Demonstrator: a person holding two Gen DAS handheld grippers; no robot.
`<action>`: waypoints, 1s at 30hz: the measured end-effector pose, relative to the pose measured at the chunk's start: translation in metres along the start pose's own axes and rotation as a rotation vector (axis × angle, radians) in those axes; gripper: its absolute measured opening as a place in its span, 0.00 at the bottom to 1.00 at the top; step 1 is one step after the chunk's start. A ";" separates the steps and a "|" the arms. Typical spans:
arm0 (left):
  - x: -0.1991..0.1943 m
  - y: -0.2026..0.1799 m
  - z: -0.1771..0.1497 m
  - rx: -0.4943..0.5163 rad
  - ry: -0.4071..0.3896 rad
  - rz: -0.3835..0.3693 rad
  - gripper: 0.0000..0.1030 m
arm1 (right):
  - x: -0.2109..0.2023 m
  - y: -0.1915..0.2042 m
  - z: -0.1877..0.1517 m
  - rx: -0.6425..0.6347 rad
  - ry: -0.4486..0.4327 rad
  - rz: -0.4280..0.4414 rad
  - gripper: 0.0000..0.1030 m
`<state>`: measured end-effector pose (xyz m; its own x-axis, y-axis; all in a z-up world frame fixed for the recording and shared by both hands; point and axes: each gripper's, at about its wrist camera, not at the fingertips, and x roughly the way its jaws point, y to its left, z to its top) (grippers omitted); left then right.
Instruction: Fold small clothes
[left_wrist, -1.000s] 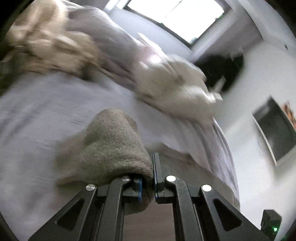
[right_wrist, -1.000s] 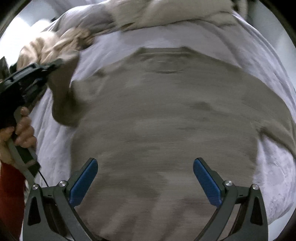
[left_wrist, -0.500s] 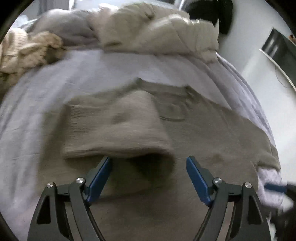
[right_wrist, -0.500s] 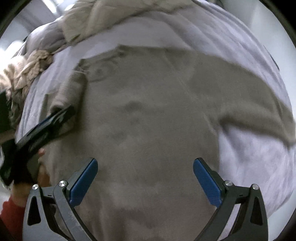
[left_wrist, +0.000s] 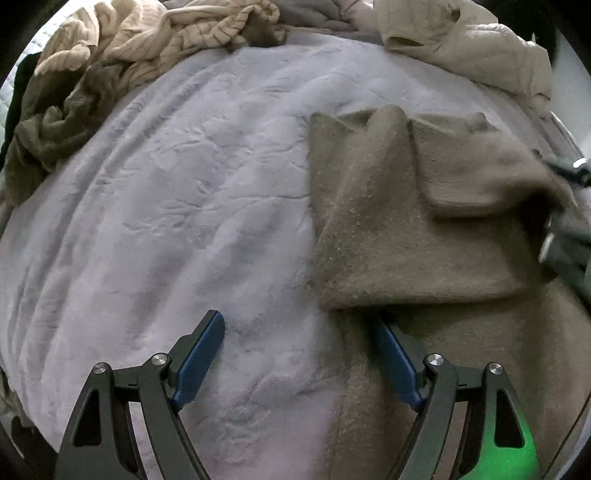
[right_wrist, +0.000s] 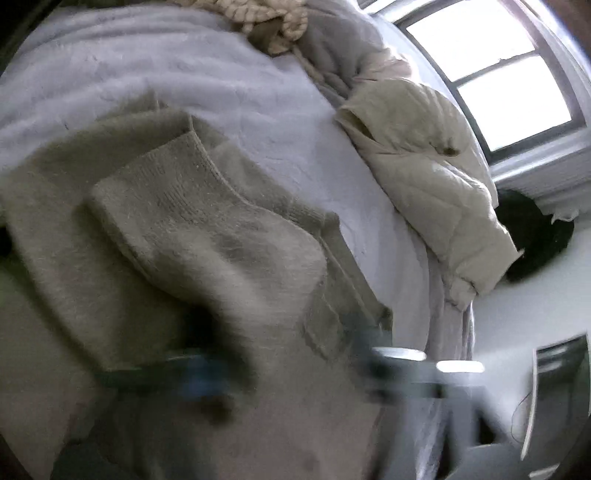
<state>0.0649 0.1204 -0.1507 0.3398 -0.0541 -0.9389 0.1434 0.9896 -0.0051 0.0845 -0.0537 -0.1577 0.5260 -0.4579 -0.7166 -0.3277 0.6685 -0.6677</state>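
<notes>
Beside the left gripper, jaws spread, lies the sweater.

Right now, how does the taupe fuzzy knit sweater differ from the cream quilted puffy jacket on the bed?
The taupe fuzzy knit sweater lies mostly flat on the lilac blanket, with both sleeves folded over its body; the cream quilted puffy jacket is a crumpled heap at the far edge. The sweater looks soft and hairy, the jacket smooth and stitched. The sweater is darker. Both rest on the same blanket.
</notes>
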 end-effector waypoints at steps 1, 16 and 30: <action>0.000 -0.001 0.001 -0.006 -0.006 0.003 0.80 | -0.001 -0.013 0.000 0.071 -0.002 0.027 0.13; 0.004 -0.002 0.016 -0.035 0.002 -0.017 0.80 | 0.056 -0.149 -0.228 1.473 0.115 0.721 0.72; -0.011 0.027 0.003 -0.083 0.013 -0.071 0.81 | 0.042 -0.127 -0.248 1.577 0.166 0.826 0.73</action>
<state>0.0681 0.1474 -0.1398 0.3199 -0.1230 -0.9394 0.0888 0.9911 -0.0995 -0.0470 -0.3031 -0.1528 0.5209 0.2711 -0.8094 0.5989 0.5596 0.5728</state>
